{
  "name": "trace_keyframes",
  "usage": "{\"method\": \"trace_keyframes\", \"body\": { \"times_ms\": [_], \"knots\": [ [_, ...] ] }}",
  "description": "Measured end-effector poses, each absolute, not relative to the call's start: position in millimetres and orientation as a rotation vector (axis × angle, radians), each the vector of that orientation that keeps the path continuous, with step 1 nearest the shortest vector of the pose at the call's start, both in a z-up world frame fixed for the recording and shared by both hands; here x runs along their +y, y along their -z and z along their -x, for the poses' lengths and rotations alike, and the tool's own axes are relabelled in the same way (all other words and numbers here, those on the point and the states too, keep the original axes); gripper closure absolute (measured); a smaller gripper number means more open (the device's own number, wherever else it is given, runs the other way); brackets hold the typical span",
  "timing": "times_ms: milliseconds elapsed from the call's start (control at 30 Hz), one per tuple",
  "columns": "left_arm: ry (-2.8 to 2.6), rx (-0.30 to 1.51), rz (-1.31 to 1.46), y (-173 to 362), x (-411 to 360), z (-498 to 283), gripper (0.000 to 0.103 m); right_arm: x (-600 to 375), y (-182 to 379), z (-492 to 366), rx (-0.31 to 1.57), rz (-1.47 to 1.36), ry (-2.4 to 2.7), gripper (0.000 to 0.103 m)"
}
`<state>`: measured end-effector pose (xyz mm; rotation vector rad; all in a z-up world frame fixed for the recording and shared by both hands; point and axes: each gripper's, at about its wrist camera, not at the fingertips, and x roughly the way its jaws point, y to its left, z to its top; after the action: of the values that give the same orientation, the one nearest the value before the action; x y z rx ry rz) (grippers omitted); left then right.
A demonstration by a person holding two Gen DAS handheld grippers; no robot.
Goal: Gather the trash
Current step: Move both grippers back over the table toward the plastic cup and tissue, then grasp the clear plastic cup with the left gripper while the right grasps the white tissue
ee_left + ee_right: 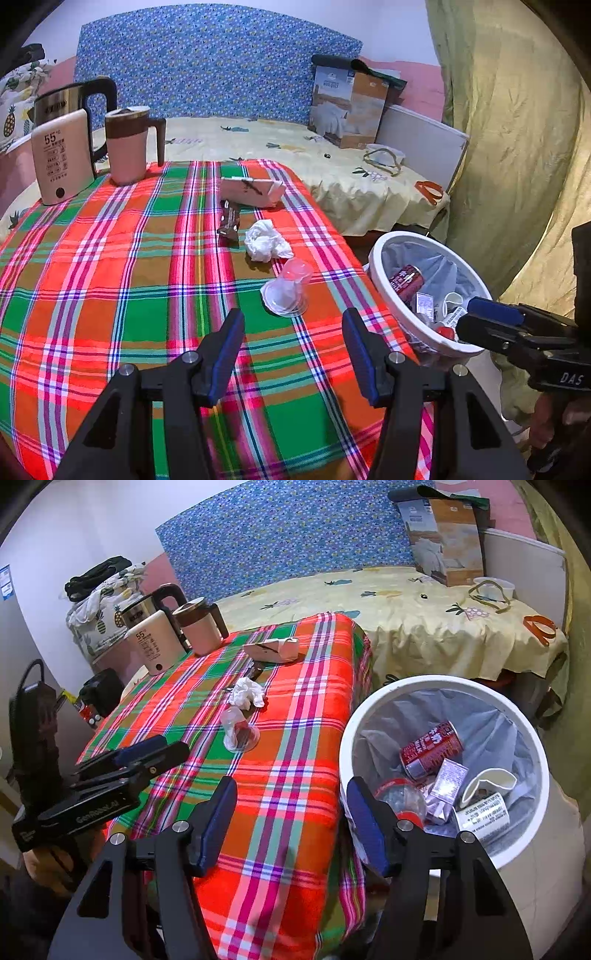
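The left tool (291, 328) is held over the plaid counter (110, 280) with its jaws apart and nothing between them; a clear cup (286, 291) lies on its side just ahead of it, near the counter's right edge; a crumpled tissue (266, 242) and a dark wrapper (229, 223) lie further in; a flattened carton (253, 190) rests near the far edge. The right tool (291, 805) is held at the counter's right edge, jaws apart and empty, beside a white bin (532, 738) holding a red can (430, 749); a kettle (61, 158) and mug (129, 144) stand at the far left corner.
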<state>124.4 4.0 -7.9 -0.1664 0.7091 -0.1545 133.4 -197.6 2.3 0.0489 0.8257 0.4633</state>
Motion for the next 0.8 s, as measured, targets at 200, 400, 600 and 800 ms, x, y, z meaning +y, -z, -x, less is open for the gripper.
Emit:
{"method": "trace_keyframes", "body": {
  "times_ms": [200,400,600,800],
  "knots": [
    [0.158,0.743,0.158,20,1,-145,0.046,-199,1,-141,0.834,-0.058,-0.460,0.040],
    [0.162,0.770,0.154,30,-3,-168,0.046,-202,6,-151,0.849,-0.070,-0.449,0.040],
    [0.176,0.794,0.166,39,-10,-186,0.051,-205,9,-160,0.859,-0.079,-0.441,0.040],
    [0.172,0.797,0.186,39,-6,-190,0.067,-205,9,-166,0.860,-0.082,-0.440,0.040]
  ]
}}
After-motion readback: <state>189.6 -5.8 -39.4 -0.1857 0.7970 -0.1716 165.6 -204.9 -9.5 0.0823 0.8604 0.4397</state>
